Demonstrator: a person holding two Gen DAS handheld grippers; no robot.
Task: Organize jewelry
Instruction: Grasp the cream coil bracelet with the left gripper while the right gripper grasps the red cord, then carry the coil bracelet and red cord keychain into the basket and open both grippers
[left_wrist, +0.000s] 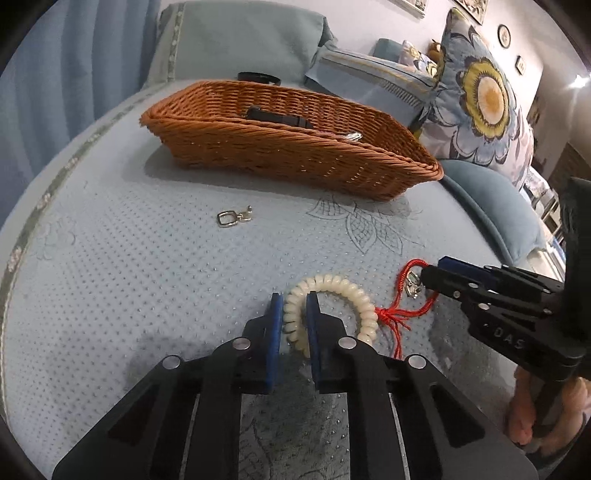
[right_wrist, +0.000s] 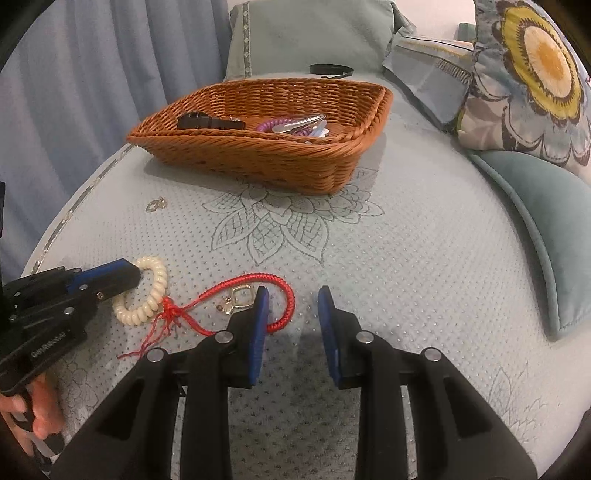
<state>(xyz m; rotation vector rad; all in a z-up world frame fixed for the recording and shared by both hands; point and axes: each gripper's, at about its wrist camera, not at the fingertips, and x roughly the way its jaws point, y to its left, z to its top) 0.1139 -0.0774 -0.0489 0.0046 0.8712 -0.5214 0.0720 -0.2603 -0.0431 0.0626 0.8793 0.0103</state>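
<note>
We've got the cream coil bracelet (left_wrist: 332, 295) lying low in the left wrist frame, tied by red cord (right_wrist: 258, 284) on the bed cover (left_wrist: 147, 277). Our left hand-held gripper (left_wrist: 295, 314) pinches the coil for lifting. Our right hand-held gripper (right_wrist: 291, 306) stands apart, cord unclamped beside one pad. Wicker basket (left_wrist: 295, 162) waits further up.
</note>
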